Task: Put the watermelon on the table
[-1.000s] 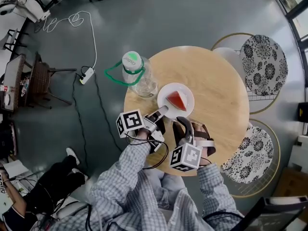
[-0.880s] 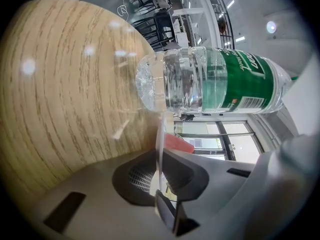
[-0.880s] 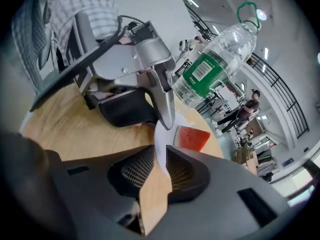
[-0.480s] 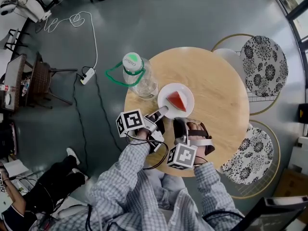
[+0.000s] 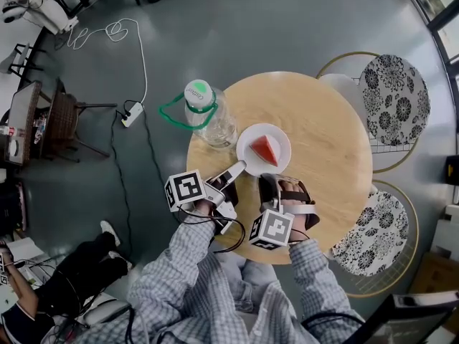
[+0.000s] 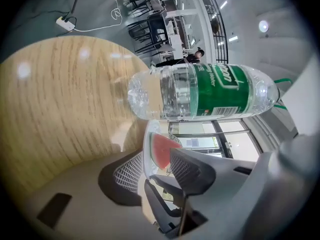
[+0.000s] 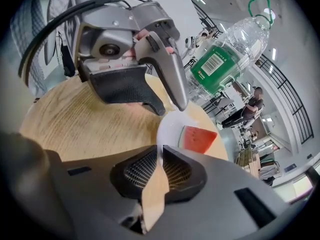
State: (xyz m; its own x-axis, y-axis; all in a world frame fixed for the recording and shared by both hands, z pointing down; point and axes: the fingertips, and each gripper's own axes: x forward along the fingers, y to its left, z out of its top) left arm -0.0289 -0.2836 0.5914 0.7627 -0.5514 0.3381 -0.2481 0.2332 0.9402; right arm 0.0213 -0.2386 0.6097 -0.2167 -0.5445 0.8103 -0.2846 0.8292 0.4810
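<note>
A red watermelon wedge (image 5: pixel 264 149) (image 6: pixel 161 151) (image 7: pixel 199 138) lies on a small white plate (image 5: pixel 280 135) (image 7: pixel 170 129) resting on the round wooden table (image 5: pixel 323 120). My left gripper (image 5: pixel 239 168) (image 6: pixel 157 157) sits at the plate's left rim. Its jaws are opening, with the rim between the pads and a gap on one side. My right gripper (image 5: pixel 269 182) (image 7: pixel 160 156) is at the plate's near rim, its pads pinched on the thin edge. A large water bottle (image 5: pixel 208 117) (image 6: pixel 200 91) with a green cap and strap stands just left of the plate.
Two chairs with floral cushions (image 5: pixel 393 95) (image 5: pixel 373 231) stand against the table's right side. On the grey floor to the left lie a power strip (image 5: pixel 130 112) and cables. A dark chair (image 5: pixel 50 117) and a seated person (image 5: pixel 72 278) are further left.
The left gripper's jaws have spread off the plate's rim and its marker cube has drawn back slightly to the left. The right gripper stays on the plate's near edge.
</note>
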